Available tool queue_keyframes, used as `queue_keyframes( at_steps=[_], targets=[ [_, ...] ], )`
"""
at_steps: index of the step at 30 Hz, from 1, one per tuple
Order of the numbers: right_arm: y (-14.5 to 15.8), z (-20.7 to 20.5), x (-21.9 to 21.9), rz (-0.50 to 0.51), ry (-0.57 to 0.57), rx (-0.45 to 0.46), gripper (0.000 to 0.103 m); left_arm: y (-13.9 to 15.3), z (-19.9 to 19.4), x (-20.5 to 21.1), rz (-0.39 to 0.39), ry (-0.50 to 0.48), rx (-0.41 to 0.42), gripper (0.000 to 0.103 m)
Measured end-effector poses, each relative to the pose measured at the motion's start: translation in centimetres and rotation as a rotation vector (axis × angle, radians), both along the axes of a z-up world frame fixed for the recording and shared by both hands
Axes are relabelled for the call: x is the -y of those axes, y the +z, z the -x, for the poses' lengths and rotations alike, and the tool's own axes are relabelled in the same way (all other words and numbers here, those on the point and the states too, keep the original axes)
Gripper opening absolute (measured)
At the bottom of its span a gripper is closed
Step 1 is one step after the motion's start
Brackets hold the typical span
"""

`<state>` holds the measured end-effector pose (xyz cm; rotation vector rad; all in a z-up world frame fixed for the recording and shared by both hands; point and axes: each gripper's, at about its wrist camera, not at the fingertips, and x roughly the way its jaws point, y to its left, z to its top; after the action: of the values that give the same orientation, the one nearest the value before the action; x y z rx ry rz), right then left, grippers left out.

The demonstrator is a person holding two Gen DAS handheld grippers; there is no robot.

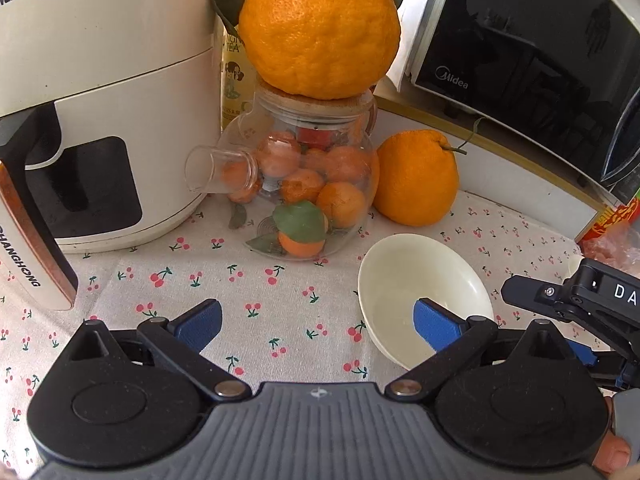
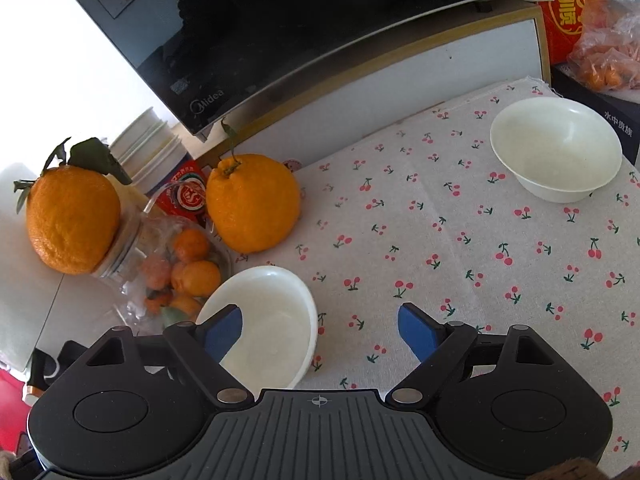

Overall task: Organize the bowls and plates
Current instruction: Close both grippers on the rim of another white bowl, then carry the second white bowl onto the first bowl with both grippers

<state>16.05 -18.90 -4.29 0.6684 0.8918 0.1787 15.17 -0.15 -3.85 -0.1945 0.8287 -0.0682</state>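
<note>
A small white bowl [image 1: 416, 292] sits on the cherry-print cloth; it also shows in the right wrist view [image 2: 272, 320]. My left gripper [image 1: 318, 326] is open, with its right blue pad [image 1: 436, 324] over the bowl's near rim and its left pad over the cloth. My right gripper [image 2: 320, 330] is open and empty, its left blue pad [image 2: 222, 330] over the same bowl, its right pad over the cloth. A second white bowl [image 2: 556, 148] stands at the far right of the cloth. The right gripper's body shows in the left wrist view [image 1: 576, 300].
A glass jar of small oranges [image 1: 304, 196] with a big orange [image 1: 320, 28] on its lid stands behind the bowl. Another big orange [image 1: 416, 178] sits beside it. A white air fryer [image 1: 80, 100] is at the left, a Midea microwave [image 1: 520, 60] behind.
</note>
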Motion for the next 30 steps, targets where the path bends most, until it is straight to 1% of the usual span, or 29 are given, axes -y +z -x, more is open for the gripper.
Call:
queue_keyframes(
  at_steps=[2,7,11,13,15,16,18,19,21,22,24,25,26,28,30],
  targets=[
    [-0.5,-0.3,0.0,-0.013,-0.017,-0.013,0.087,-0.3,-0.3,0.3,0.006,0.001,-0.005,0.101],
    [-1.3,-0.9,-0.2,-0.046,-0.038,-0.038,0.087,-0.8,-0.8,0.8,0.031,0.006,-0.015,0.094],
    [-1.5,-1.1,-0.5,-0.051,-0.042,-0.040,0.086,-1.2,-1.0,0.7,0.075,0.013,-0.025,0.082],
    [-1.6,-1.2,-0.7,-0.053,-0.032,-0.038,0.083,-1.5,-1.1,0.7,0.097,0.014,-0.029,0.074],
    [-1.6,-1.2,-0.9,-0.045,-0.023,-0.032,0.073,-1.7,-1.3,0.7,0.111,0.012,-0.035,0.062],
    [-1.5,-1.1,-1.0,-0.042,-0.016,-0.030,0.070,-1.8,-1.3,0.7,0.116,0.011,-0.038,0.060],
    [-1.5,-1.2,-1.1,-0.039,-0.006,-0.027,0.060,-1.9,-1.4,0.8,0.123,0.003,-0.040,0.052],
    [-1.6,-1.2,-1.1,-0.037,-0.004,-0.028,0.058,-2.0,-1.4,0.9,0.125,-0.004,-0.041,0.049],
    [-1.7,-1.2,-1.2,-0.036,0.001,-0.033,0.048,-2.0,-1.4,0.9,0.127,-0.013,-0.043,0.040],
    [-1.7,-1.3,-1.2,-0.037,0.004,-0.035,0.046,-2.0,-1.4,0.8,0.130,-0.015,-0.043,0.038],
    [-1.8,-1.3,-1.2,-0.036,0.006,-0.037,0.038,-2.1,-1.3,0.7,0.138,-0.024,-0.045,0.027],
    [-1.8,-1.3,-1.2,-0.036,0.007,-0.037,0.036,-2.1,-1.4,0.7,0.144,-0.030,-0.047,0.024],
    [-1.8,-1.3,-1.3,-0.036,0.009,-0.035,0.032,-2.1,-1.4,0.7,0.148,-0.034,-0.048,0.019],
    [-1.8,-1.2,-1.4,-0.038,0.016,-0.033,0.027,-2.0,-1.3,0.7,0.149,-0.040,-0.044,0.016],
    [-1.8,-1.2,-1.5,-0.040,0.024,-0.032,0.018,-1.9,-1.2,0.8,0.148,-0.046,-0.038,0.011]
  ],
)
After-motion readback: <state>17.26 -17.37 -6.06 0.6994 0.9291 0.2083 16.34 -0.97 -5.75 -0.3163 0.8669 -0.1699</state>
